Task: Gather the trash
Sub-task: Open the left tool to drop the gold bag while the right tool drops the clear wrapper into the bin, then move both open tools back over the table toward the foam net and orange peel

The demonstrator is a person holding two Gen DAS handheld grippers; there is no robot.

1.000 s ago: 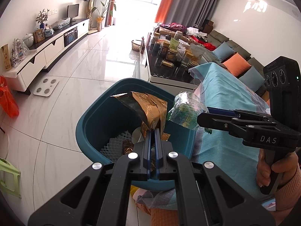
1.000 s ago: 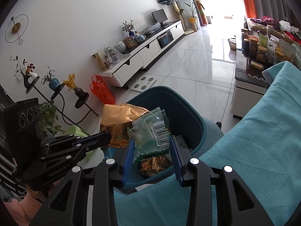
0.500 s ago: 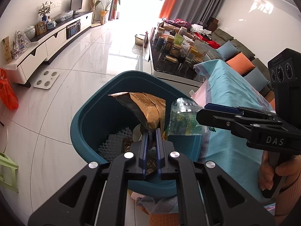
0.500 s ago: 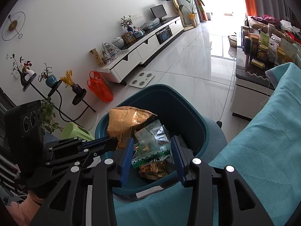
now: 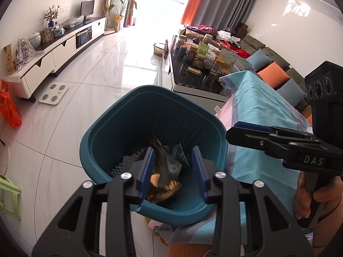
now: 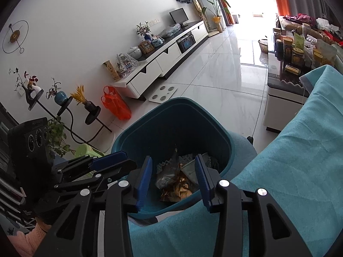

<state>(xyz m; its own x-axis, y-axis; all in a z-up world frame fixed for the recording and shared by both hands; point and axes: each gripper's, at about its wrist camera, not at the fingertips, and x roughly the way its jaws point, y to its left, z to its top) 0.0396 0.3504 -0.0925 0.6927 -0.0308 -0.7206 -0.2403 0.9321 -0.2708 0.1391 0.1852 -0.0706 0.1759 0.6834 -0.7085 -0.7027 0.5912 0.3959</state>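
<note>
A teal bin [image 5: 120, 128] [image 6: 171, 115] stands beside the turquoise-covered table [image 5: 263, 107] [image 6: 295, 160]. Crumpled wrappers, a gold one [image 5: 169, 186] [image 6: 182, 188] and a clear one, lie at the bin's bottom on white foam netting [image 5: 126, 162]. Above the bin, my left gripper [image 5: 173, 167] hangs with its jaws opening and nothing pressed between the blue pads. Over the bin's near rim, my right gripper [image 6: 173, 177] is open and holds nothing; it also shows at the right of the left wrist view, held by a hand [image 5: 308, 194].
A coffee table [image 5: 193, 79] crowded with jars stands beyond the bin, and a sofa with cushions [image 5: 272, 75] is behind it. A white TV cabinet [image 6: 163, 64] lines the wall, with an orange bag [image 6: 115, 105], a white scale [image 6: 164, 93] and a green stool [image 5: 8, 197] on the tile floor.
Both wrappers have dropped into the bin: my left gripper was shut on the gold wrapper and let it go, and the clear green packet has fallen out of my right gripper.
</note>
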